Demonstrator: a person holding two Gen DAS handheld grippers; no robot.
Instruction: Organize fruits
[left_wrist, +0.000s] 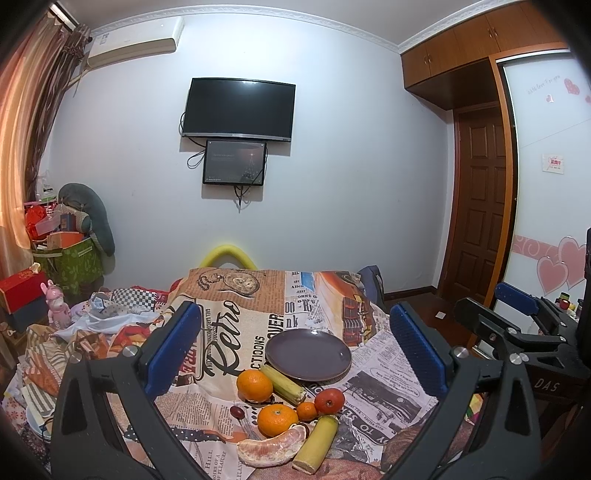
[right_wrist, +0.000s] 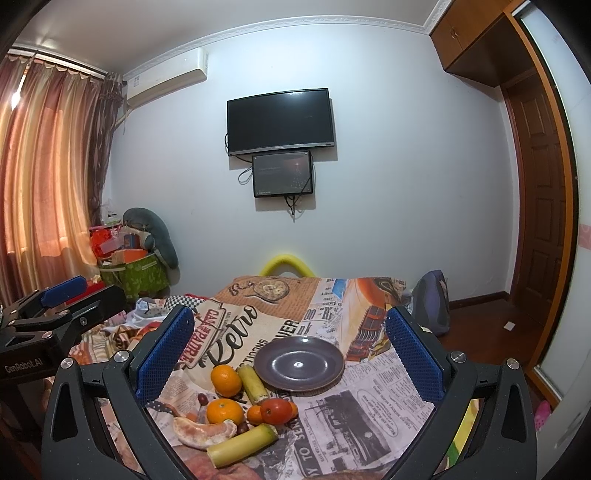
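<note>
An empty dark grey plate (left_wrist: 308, 354) (right_wrist: 299, 363) lies on a newspaper-print cloth. In front of it sit two oranges (left_wrist: 254, 384) (left_wrist: 277, 419), a small mandarin (left_wrist: 306, 410), a red-orange fruit (left_wrist: 329, 400) (right_wrist: 276, 410), a peeled pomelo segment (left_wrist: 271, 446) (right_wrist: 205, 432), two yellow-green cane pieces (left_wrist: 284, 384) (left_wrist: 317, 443) and a dark grape (left_wrist: 237, 411). My left gripper (left_wrist: 295, 347) is open and empty, held above the fruit. My right gripper (right_wrist: 290, 347) is open and empty too. The right gripper also shows at the right edge of the left wrist view (left_wrist: 517, 306).
The cloth-covered table (left_wrist: 384, 417) drops off at the right to a wooden floor. Crumpled cloths and a pink toy (left_wrist: 57, 304) lie to the left. A green storage box (left_wrist: 68, 264) stands by the curtain. A TV (left_wrist: 239, 109) hangs on the far wall.
</note>
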